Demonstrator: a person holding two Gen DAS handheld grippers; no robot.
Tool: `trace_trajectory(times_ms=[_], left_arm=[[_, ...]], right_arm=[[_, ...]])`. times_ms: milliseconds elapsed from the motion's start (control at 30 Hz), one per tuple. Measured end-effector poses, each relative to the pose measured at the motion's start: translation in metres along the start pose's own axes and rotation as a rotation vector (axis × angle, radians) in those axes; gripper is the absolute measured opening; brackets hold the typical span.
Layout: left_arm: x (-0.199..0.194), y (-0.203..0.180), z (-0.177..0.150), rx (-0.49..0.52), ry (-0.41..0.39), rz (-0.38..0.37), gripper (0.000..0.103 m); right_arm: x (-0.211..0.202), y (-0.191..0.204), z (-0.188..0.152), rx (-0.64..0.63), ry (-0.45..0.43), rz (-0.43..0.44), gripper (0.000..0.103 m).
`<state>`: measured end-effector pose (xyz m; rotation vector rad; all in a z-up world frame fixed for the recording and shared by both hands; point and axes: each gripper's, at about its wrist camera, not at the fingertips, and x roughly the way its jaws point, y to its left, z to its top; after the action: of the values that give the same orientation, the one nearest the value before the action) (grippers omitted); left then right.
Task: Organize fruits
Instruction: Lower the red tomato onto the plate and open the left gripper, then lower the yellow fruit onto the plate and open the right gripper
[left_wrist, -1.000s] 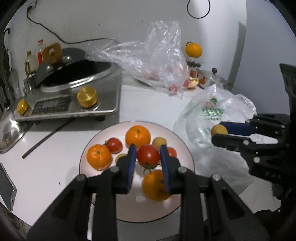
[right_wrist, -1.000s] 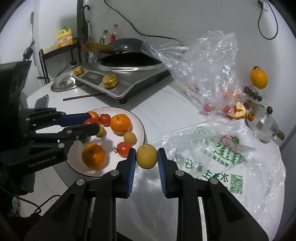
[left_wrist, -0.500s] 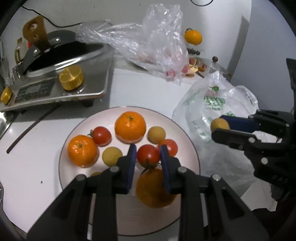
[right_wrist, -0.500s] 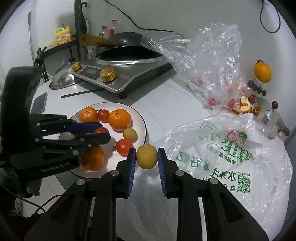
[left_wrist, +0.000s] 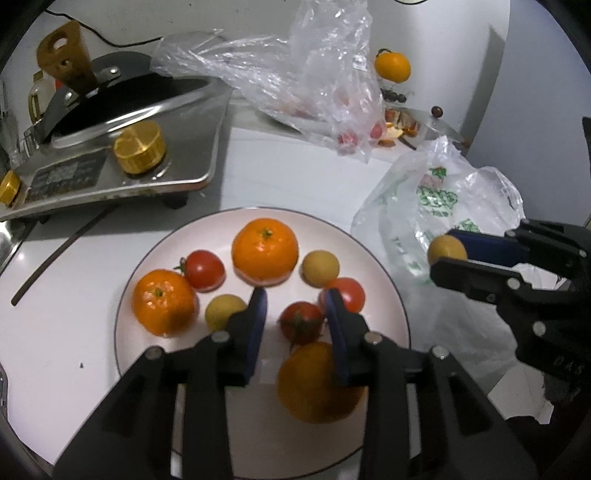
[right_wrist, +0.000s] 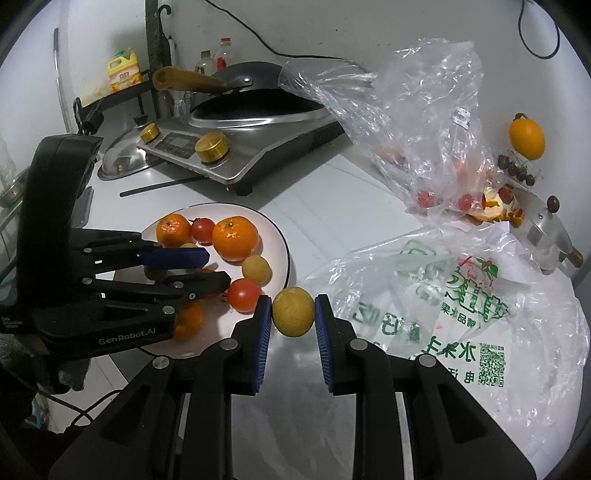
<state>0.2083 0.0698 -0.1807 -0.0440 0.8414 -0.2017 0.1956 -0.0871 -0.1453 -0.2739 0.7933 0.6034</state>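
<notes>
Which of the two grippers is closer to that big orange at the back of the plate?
Left. The left gripper hovers just before the big orange; the right gripper is beyond the plate's edge.

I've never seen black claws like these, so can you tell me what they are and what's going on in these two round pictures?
They are two grabbing tools that a person holds, one in each hand. Each has two jaws with blue pads and a small camera looking out along them, so each picture comes from one tool.

The left tool's picture looks down at a white plate with oranges, tomatoes and small yellow fruits. The left gripper has its jaws open around a red tomato lying on the plate.

The right tool's picture shows the right gripper squeezing a small yellow fruit in the air beside the plate, near a printed plastic bag. Behind stands a silver cooker with a black pan.
</notes>
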Motion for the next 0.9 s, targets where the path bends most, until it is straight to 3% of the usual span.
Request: trace_trajectory(times_ms=[33, 100, 133, 467, 900], left_arm=[[-0.003, 0.001, -0.001, -0.002, -0.006, 0.0, 0.04], [-0.012, 0.004, -0.002, -0.011, -0.027, 0.002, 0.057], [-0.016, 0.005, -0.002, -0.016, -0.037, 0.001, 0.058], [-0.055, 0.023, -0.014, -0.049, -0.107, 0.033, 0.059], [-0.062, 0.04, -0.031, -0.085, -0.119, 0.041, 0.059]], right_arm=[[0.0, 0.002, 0.0, -0.002, 0.0, 0.0, 0.026], [0.0, 0.005, 0.001, -0.009, 0.001, 0.003, 0.026], [0.0, 0.007, 0.001, -0.012, 0.001, 0.004, 0.026], [0.007, 0.032, 0.003, -0.053, 0.019, 0.035, 0.026], [0.031, 0.051, -0.003, -0.077, 0.086, 0.046, 0.026]])
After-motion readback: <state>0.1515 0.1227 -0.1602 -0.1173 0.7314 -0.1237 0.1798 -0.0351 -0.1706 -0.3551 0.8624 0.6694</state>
